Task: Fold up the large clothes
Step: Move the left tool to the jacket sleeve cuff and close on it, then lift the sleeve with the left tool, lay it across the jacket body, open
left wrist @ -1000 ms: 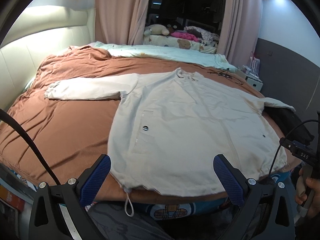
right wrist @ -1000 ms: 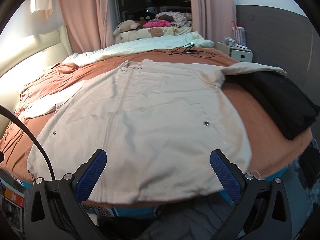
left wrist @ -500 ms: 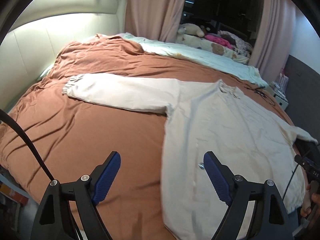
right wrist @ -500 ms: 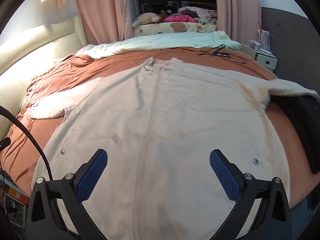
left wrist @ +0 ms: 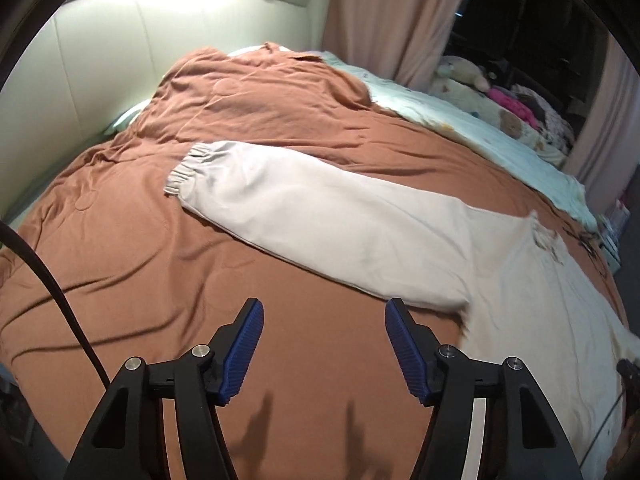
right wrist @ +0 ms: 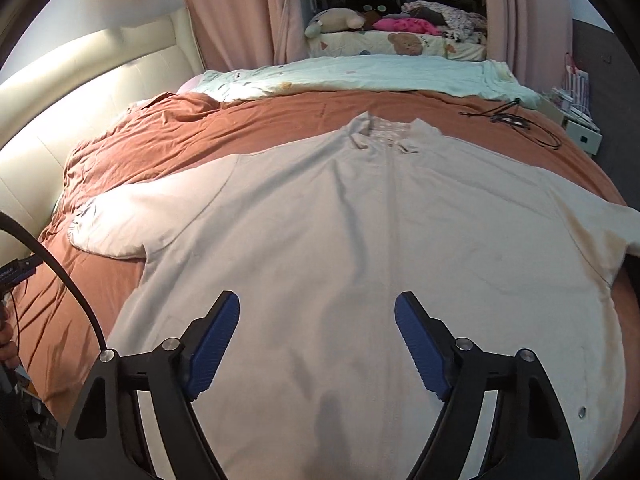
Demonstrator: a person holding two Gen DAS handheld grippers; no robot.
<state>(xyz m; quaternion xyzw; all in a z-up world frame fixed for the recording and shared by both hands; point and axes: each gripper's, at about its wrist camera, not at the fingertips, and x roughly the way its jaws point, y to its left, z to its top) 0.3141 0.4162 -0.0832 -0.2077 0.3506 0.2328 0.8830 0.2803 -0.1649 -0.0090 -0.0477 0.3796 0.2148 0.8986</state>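
Observation:
A large cream pullover lies flat and spread out on a brown bedspread, collar toward the far side. Its long left sleeve stretches out to the left, with an elastic cuff at the end. My left gripper is open and empty, hovering over the bedspread just short of the sleeve near the armpit. My right gripper is open and empty, hovering over the middle of the pullover's body. The right sleeve runs off the right edge of the view.
A pale green quilt lies across the far side of the bed, with soft toys behind it. A padded cream headboard runs along the left. Black cables lie on the bed at far right, beside a white nightstand.
Both grippers have moved forward over the bed. The left one swung left from the hem to the left sleeve. The right one moved in over the body's middle.

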